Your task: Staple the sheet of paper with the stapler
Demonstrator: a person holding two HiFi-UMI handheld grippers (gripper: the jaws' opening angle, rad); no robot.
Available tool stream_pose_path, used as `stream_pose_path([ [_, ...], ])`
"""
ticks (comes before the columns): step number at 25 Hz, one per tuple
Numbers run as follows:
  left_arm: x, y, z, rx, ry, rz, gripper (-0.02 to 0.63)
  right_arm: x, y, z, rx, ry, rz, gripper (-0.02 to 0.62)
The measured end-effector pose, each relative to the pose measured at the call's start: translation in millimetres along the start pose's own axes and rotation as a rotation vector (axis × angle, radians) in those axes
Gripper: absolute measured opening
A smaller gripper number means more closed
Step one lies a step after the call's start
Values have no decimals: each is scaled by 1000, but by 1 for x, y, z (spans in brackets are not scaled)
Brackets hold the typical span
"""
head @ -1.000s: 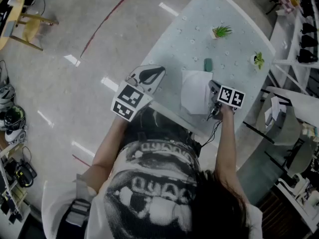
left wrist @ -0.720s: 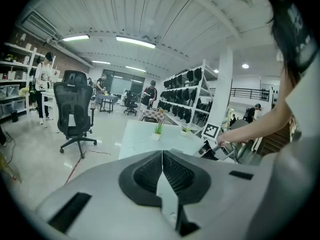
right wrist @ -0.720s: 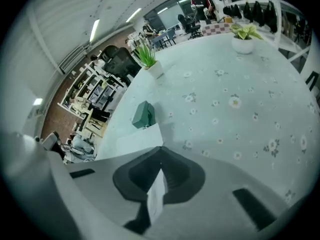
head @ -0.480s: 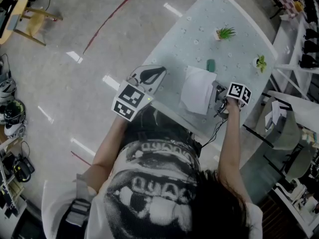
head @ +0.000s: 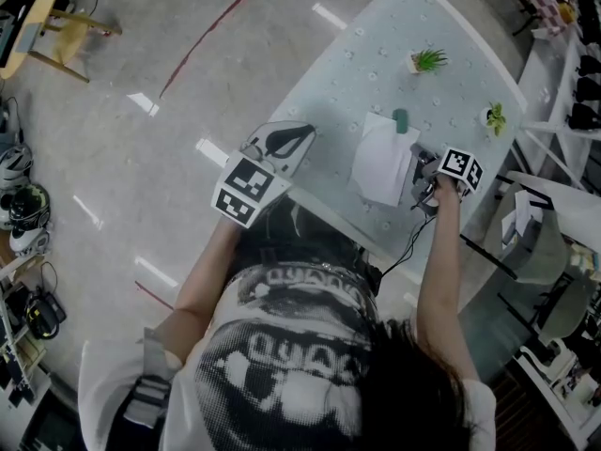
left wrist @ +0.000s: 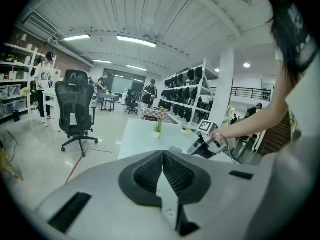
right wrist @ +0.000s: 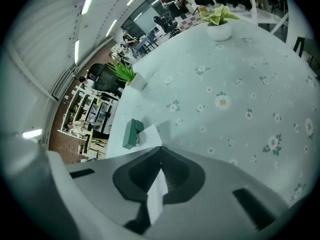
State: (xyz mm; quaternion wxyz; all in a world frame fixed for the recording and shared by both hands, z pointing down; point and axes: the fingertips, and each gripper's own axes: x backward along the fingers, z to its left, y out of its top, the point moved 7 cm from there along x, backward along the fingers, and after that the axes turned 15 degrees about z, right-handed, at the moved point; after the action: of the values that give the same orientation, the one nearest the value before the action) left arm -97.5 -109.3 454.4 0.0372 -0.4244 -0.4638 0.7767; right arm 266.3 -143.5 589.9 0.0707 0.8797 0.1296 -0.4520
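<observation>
Paper (head: pixel 383 163) pinched in right tool (right wrist: pixel 160 165), corner apparently at stapler (head: pixel 401 120)

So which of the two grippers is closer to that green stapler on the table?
Right. The right gripper pinches the sheet of paper, whose far corner lies by the stapler. The left gripper hangs at the table's edge, farther off.

Sheet of paper (head: pixel 383 165) white. Stapler (head: pixel 401 120) dark green. Table (head: pixel 357 73) pale grey-green, printed with small flowers. Far plant (head: pixel 427 60) green.
</observation>
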Motion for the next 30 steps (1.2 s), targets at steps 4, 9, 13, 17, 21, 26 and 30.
stream_pose_path([
  [4, -2, 1, -4, -5, -8, 8, 5, -1, 0, 4, 26, -5, -25, 8],
  [9, -10, 5, -9, -23, -28, 20, 5, -2, -8, 9, 111, -14, -63, 24],
  [13, -23, 11, -17, -53, -56, 35, 5, 1, -14, 10, 166, -15, -114, 55],
  [17, -42, 23, -28, -117, -96, 54, 5, 13, -19, 8, 250, -77, -200, 63],
  [21, -70, 43, -38, -201, -147, 77, 5, 25, -36, 15, 375, -142, -257, 59],
  [26, -115, 72, -46, -351, -212, 133, 5, 29, -68, 22, 439, -138, -273, 45],
  [30, -154, 88, -51, -474, -262, 215, 5, 32, -87, 22, 448, -137, -289, 27],
])
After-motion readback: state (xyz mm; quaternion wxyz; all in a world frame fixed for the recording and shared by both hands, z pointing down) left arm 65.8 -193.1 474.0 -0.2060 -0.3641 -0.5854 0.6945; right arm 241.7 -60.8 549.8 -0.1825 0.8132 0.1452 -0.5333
